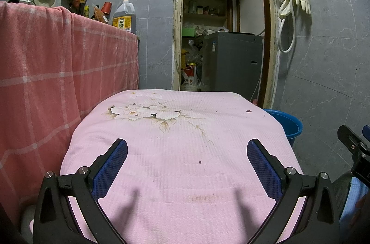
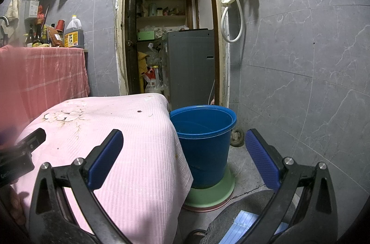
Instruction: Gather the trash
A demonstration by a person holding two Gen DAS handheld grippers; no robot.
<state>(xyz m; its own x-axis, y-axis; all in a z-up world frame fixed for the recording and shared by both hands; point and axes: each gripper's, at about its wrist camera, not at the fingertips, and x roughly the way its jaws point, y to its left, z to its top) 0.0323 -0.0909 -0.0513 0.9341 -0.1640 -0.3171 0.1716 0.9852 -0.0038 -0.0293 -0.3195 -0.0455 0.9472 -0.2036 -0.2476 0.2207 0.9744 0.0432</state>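
A low table under a pink floral cloth (image 1: 185, 151) fills the left wrist view; it also shows in the right wrist view (image 2: 129, 140). Small dark crumbs lie on it: one near the middle (image 1: 199, 162), one at the far right (image 1: 248, 110), also seen from the right wrist (image 2: 139, 111). A blue bucket (image 2: 203, 140) stands on the floor right of the table, on a green basin (image 2: 208, 195). My left gripper (image 1: 187, 151) is open and empty above the cloth. My right gripper (image 2: 184, 142) is open and empty, over the table's right edge and the bucket.
A counter draped in red checked cloth (image 1: 57, 73) stands left, with bottles and an oil jug (image 1: 124, 18). A doorway ahead shows a grey washing machine (image 1: 231, 61) and shelves. Gloves and a hose (image 1: 293, 3) hang on the tiled wall right.
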